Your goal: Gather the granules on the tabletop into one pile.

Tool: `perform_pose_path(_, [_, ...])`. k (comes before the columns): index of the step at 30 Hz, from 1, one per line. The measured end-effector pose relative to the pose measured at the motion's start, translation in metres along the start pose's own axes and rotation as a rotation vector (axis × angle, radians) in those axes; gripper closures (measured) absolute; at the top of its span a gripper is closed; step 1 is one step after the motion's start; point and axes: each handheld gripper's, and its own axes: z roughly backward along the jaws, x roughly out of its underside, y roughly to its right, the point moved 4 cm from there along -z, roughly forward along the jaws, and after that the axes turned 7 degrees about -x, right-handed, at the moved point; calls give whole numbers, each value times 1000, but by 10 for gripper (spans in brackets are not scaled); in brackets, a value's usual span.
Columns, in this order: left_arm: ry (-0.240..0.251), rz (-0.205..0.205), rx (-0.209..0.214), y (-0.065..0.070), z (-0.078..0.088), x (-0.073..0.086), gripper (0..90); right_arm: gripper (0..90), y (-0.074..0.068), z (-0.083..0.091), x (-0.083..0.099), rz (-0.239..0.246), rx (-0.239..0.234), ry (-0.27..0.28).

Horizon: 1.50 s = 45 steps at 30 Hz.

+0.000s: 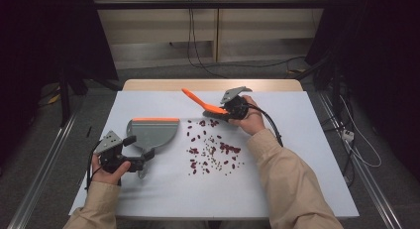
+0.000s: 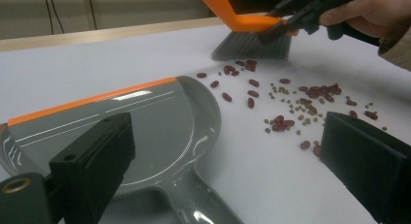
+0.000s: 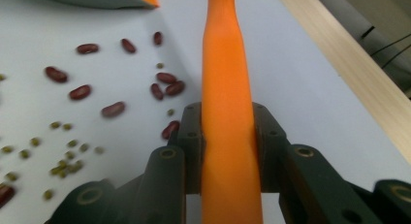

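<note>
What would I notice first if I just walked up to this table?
Probably the bright orange brush, clamped in the right gripper at the far side of the white table, bristles down by the mess. Next, the red beans and tiny green ones scattered across the middle. To their left lies a grey dustpan with an orange lip, with the left gripper at its handle, jaws either side of it.

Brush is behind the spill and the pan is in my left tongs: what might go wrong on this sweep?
1. The left tongs stand open around the dustpan handle, so a push from the brush may slide it.
2. The beans lie spread wider than the pan's orange lip; some may roll past it.
3. The small green ones could slip under the bristles.
</note>
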Motion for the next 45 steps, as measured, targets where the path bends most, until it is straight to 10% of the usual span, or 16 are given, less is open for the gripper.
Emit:
perform_pose_path(30, [-9,-20,-1,7,-3,1,56,712,-80,43,23,140,-157,-23])
perform_pose_path(45, [-14,-14,2,5,-3,1,57,713,-28,21,-9,16,-13,127])
